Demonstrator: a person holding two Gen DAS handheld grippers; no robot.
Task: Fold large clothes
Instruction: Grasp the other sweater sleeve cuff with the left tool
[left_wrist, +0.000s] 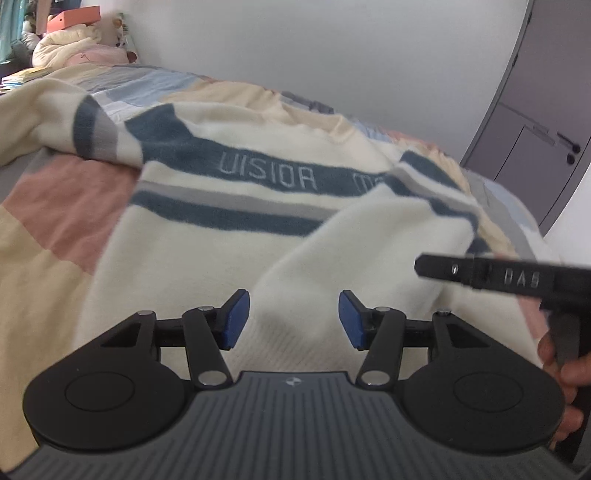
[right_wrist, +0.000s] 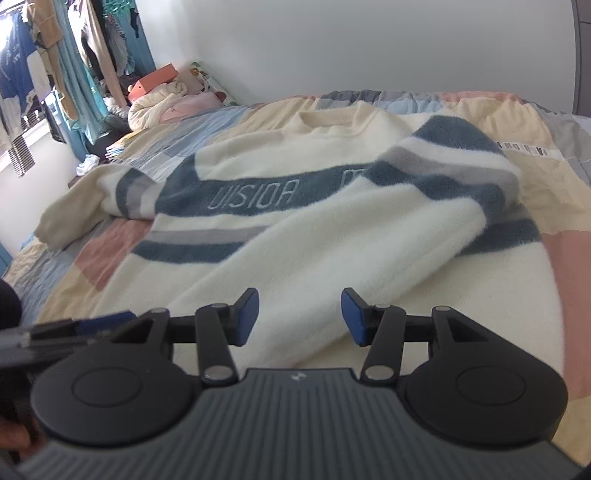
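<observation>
Left wrist view shows your left tool (left_wrist: 294, 319) released above the cream sweater (left_wrist: 229, 236) (one sleeve folded across) on the bed (left_wrist: 55, 206), your right tool (right_wrist: 300, 317) likewise released.

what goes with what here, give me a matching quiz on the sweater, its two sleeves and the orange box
Things:
1. sweater
2. sleeve on the picture's right
3. sleeve on the picture's left
4. orange box

States:
a. stretched out sideways on the quilt
b. on the pile at the bed's far corner
c. folded across the chest
d. lying front up, lettering showing

Pairs: 1-d, 2-c, 3-a, 4-b
</observation>
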